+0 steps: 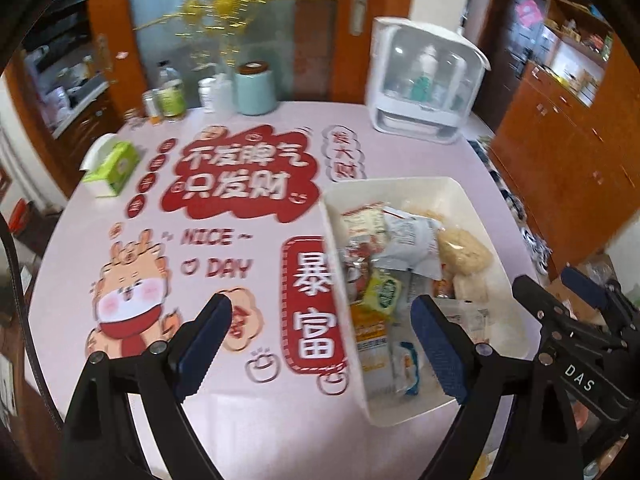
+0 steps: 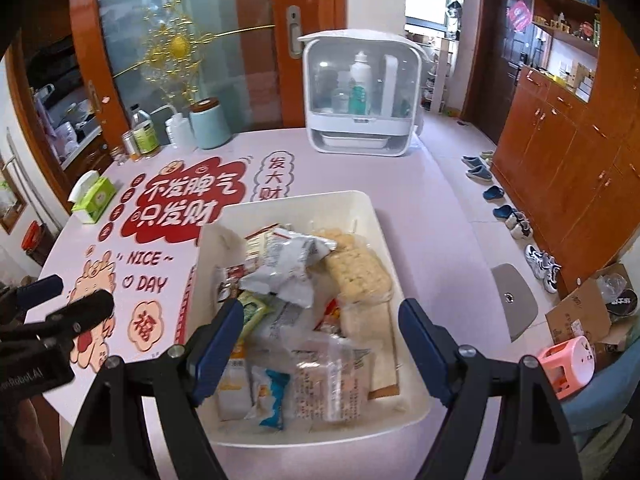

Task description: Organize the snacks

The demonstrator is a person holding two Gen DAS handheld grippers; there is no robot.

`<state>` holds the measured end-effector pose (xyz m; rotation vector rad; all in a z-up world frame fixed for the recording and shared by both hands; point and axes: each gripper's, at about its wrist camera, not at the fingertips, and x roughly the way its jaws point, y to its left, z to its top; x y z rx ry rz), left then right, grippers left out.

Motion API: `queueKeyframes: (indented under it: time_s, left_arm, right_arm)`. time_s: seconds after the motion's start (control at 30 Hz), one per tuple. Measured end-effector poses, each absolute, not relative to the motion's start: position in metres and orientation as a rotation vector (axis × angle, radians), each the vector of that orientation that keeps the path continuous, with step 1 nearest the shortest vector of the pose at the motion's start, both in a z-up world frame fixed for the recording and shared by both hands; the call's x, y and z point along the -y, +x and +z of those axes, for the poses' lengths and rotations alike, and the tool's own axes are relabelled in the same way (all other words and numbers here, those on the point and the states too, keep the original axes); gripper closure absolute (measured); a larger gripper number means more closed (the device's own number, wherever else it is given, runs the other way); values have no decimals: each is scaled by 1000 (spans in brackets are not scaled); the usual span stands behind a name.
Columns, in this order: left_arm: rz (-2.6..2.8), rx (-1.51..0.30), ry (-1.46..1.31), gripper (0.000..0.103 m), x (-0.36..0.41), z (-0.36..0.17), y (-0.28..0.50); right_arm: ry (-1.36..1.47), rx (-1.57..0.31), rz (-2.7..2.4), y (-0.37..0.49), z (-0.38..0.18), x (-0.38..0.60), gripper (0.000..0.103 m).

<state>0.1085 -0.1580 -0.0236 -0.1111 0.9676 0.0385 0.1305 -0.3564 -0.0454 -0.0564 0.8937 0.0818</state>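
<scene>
The white bin [image 2: 304, 204] of snack packets [image 2: 288, 264] sat on the table's near right. The right gripper [image 2: 320, 320] hovered directly over it, jaws wide, empty. The left gripper [image 1: 324, 320], equally wide and empty, straddled the bin's left wall; the right stood nearer the packets.

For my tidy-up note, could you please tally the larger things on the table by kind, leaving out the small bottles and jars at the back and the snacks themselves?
White snack bin: 1
Green tissue box: 1
Teal canister: 1
White bottle cabinet: 1
Total: 4
</scene>
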Motion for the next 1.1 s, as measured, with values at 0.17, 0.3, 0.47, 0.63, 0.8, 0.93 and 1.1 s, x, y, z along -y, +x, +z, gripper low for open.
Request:
queueKeyframes:
  time_s: [0.17,0.3,0.47,0.63,0.8,0.93,1.1]
  left_arm:
    - [98,-924,-117,13,132,-5,80]
    - [115,-905,-93,13,121,4,64]
    - [113,-880,-57,12,118,11,44]
    - [117,-889,-48,12,115,10,32]
    - [111,-897,-23,12,116,7,25]
    - [110,-907,-17,12,114,4,25]
    - [111,-908,-15,12,113,4,25]
  right_arm:
    - [-51,-874,126,110,-32,336,22]
    - [-33,-864,138,95,-21,324,22]
    - [4,-871,147,77,-12,311,22]
    - [14,-880,135,65,-10,299,22]
    - [13,-886,125,58,-12,291,22]
    - [12,-886,112,54,-12,287,22]
    - [2,-876,98,51,-11,283,22]
